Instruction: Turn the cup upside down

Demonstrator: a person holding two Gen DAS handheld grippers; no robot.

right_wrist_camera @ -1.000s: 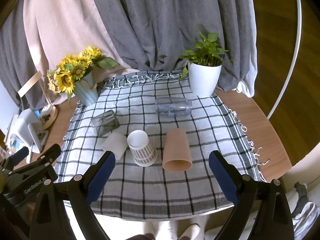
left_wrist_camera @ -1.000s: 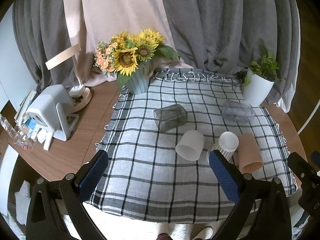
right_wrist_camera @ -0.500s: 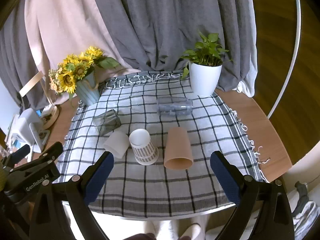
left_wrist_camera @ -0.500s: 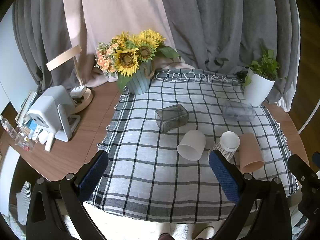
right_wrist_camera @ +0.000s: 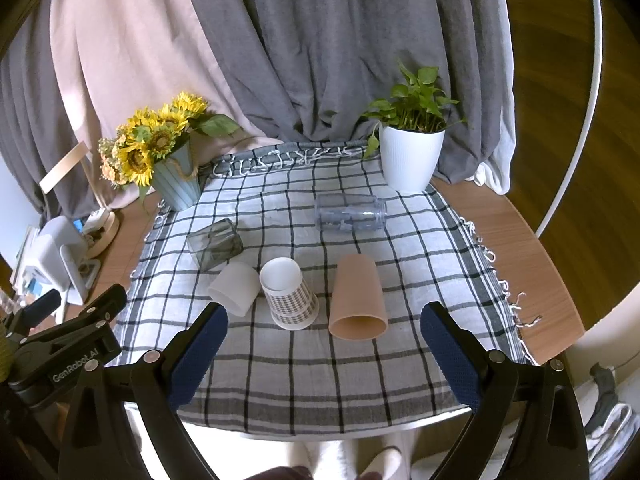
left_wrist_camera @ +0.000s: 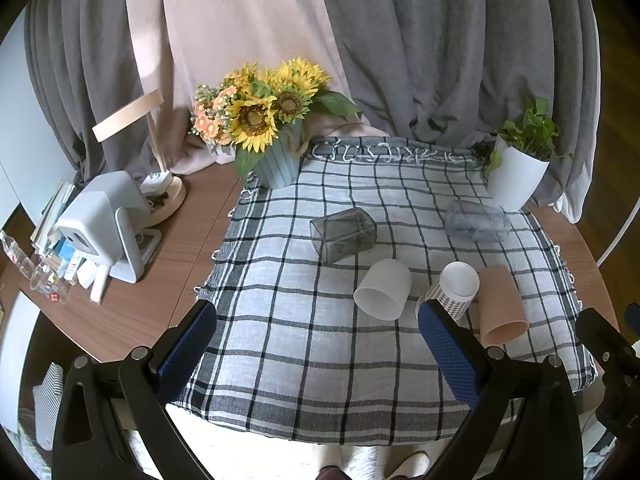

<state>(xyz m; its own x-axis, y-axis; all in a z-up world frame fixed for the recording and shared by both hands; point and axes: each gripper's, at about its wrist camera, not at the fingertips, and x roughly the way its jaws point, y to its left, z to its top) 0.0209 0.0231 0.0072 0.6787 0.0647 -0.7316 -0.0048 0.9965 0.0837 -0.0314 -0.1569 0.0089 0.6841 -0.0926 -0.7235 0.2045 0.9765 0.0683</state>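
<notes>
Several cups lie on a checked cloth (right_wrist_camera: 320, 364). A checked paper cup (right_wrist_camera: 289, 296) stands upside down, also in the left wrist view (left_wrist_camera: 454, 289). A tan cup (right_wrist_camera: 357, 298) (left_wrist_camera: 501, 304), a white cup (right_wrist_camera: 235, 287) (left_wrist_camera: 384, 289), a smoky square glass (right_wrist_camera: 215, 243) (left_wrist_camera: 343, 234) and a clear tumbler (right_wrist_camera: 350, 212) (left_wrist_camera: 477, 221) lie on their sides. My left gripper (left_wrist_camera: 316, 344) and my right gripper (right_wrist_camera: 324, 352) are open and empty, near the table's front edge, short of the cups.
A sunflower vase (left_wrist_camera: 276, 160) stands at the cloth's back left and a white plant pot (right_wrist_camera: 410, 156) at its back right. A white device (left_wrist_camera: 100, 224), a lamp base (left_wrist_camera: 164, 200) and clutter sit on the wooden table to the left. Curtains hang behind.
Both views have shifted slightly, as if both grippers drew back a little from the table. The cups have not moved. Both grippers stay open.
</notes>
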